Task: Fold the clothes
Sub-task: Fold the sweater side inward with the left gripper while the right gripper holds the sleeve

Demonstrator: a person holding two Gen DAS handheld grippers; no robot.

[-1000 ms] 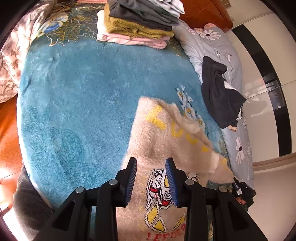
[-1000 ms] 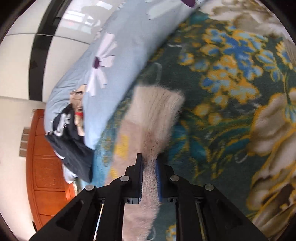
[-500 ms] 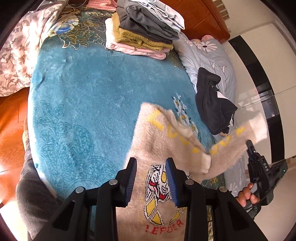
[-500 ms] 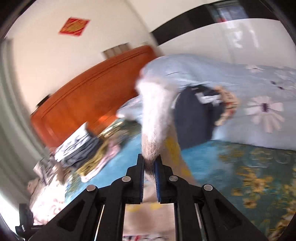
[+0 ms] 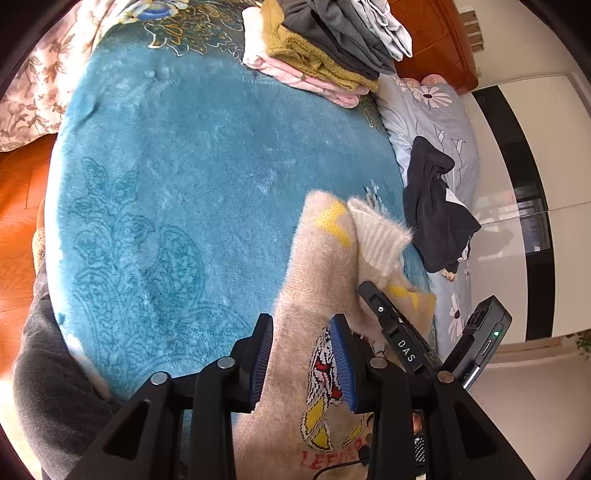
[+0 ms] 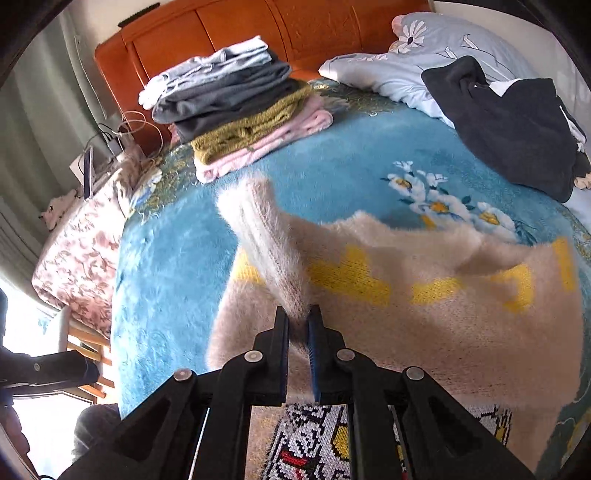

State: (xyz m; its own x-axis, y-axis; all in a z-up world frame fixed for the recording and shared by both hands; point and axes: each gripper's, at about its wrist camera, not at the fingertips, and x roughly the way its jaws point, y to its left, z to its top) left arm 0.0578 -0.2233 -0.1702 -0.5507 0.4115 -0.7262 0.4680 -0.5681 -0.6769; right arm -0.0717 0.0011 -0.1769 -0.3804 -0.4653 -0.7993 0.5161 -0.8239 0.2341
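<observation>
A beige fuzzy sweater (image 5: 317, 266) with yellow letters and a knitted figure lies on the teal blanket (image 5: 184, 184). My left gripper (image 5: 301, 354) hovers over its lower body, jaws apart, the cloth showing flat through the gap. My right gripper (image 6: 299, 321) is shut on the sweater's sleeve. The sleeve's white ribbed cuff (image 6: 251, 214) sticks up past the jaws, above the sweater's chest (image 6: 443, 314). In the left wrist view the right gripper (image 5: 371, 295) comes in from the right, with the cuff (image 5: 380, 232) draped over the sweater's upper part.
A stack of folded clothes (image 6: 236, 103) sits at the head of the bed by the wooden headboard (image 6: 295, 29). A black garment (image 5: 436, 214) lies on the pale floral bedding (image 5: 443, 110). A pink floral quilt (image 5: 33, 85) lies at the left; a person's dark-clad leg (image 5: 44, 387) stands at the edge.
My right gripper has swung the sleeve from the bed's right side across onto the sweater's body, rolling as it went. My left gripper has sunk a little closer to the sweater.
</observation>
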